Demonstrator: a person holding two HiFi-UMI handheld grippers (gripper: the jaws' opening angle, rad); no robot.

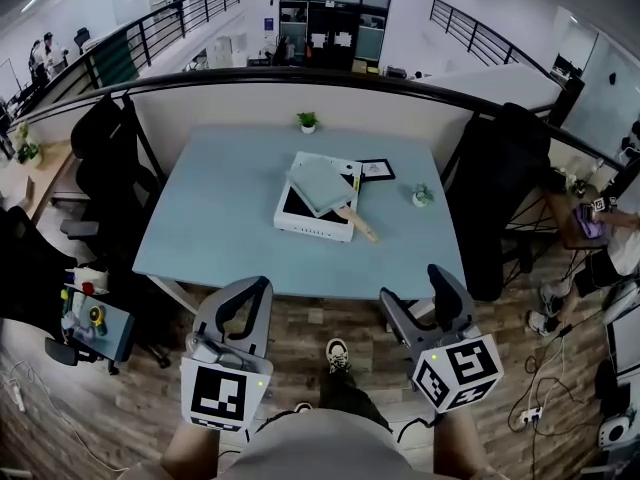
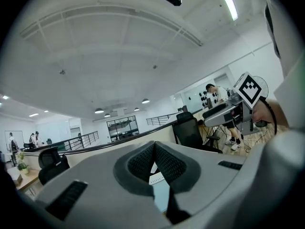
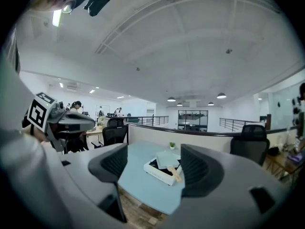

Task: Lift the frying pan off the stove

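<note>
Grey-green frying pan (image 1: 322,185) rests on the white stove (image 1: 300,220) on the blue table (image 1: 215,233), handle pointing near-right. Nearer, off the table, the left gripper (image 1: 262,286) is pressed together and the right gripper (image 1: 412,286) is spread, empty.

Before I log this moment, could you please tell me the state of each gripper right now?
Left gripper: closed, holding nothing.
Right gripper: open, empty.

You're standing in an open-plan office. A pale blue table (image 1: 220,228) lies ahead, with black swivel chairs (image 1: 100,163) left and right, a low partition (image 1: 250,103) behind, and railings (image 1: 180,18) and glass-fronted rooms (image 1: 335,13) far off.
</note>
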